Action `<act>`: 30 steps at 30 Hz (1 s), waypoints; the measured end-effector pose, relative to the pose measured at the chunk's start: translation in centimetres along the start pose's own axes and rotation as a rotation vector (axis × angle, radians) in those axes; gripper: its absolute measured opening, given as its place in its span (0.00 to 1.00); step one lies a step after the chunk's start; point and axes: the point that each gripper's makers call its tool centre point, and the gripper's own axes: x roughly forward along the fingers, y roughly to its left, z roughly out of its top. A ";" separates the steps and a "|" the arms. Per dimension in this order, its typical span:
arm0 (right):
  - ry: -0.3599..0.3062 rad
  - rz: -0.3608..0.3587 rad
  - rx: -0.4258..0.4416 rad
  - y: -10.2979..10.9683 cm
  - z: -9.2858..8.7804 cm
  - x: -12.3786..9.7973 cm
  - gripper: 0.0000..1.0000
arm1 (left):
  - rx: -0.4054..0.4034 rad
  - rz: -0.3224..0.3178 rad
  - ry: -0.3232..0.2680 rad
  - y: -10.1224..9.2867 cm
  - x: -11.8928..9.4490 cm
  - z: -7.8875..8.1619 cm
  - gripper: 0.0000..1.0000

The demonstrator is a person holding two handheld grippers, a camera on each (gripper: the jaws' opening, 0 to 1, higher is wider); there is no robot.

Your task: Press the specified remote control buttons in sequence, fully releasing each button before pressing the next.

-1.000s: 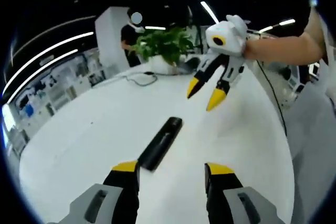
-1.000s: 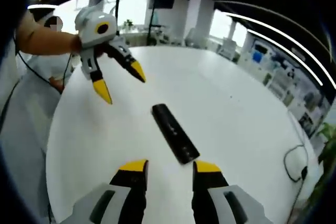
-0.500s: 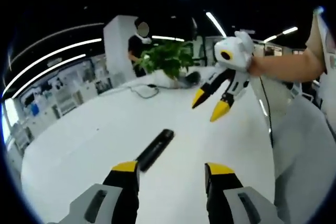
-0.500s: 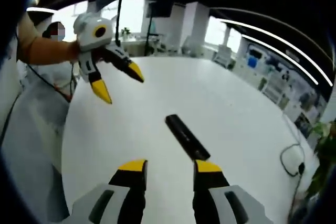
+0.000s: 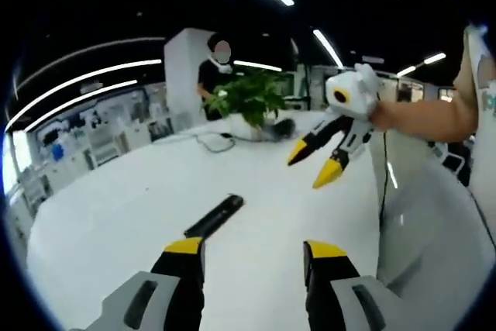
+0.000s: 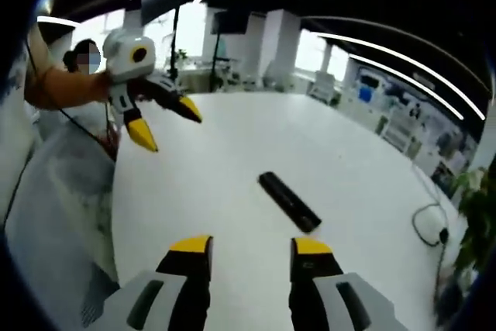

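A black remote control lies flat on the round white table. My left gripper stands open above the table, and the remote is just beyond its left jaw. In the same view a hand holds my right gripper in the air at the upper right, jaws apart and empty. In the right gripper view the remote control lies ahead, slightly right of centre, apart from my open right gripper. The left gripper hangs open at the upper left, over the table's edge.
A potted green plant and a dark cable sit at the far side of the table. A person stands behind the plant. The cable and plant appear at the right edge in the right gripper view.
Both grippers have drawn up and back from the table, so the remote looks smaller and farther off in both views. The remote has not moved. Both grippers stay open.
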 end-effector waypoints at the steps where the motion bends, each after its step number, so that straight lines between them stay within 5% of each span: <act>1: -0.008 0.000 0.003 0.4 0.0 -0.2 0.39 | -0.009 0.005 -0.005 -0.1 -0.3 -0.1 0.51; 15: -0.047 0.000 0.019 3.4 0.3 -1.4 0.41 | -0.053 0.034 -0.085 -2.0 -2.9 0.3 0.51; 30: -0.105 -0.002 0.063 7.7 0.1 -2.4 0.49 | -0.053 0.061 -0.098 -4.2 -5.0 -1.4 0.51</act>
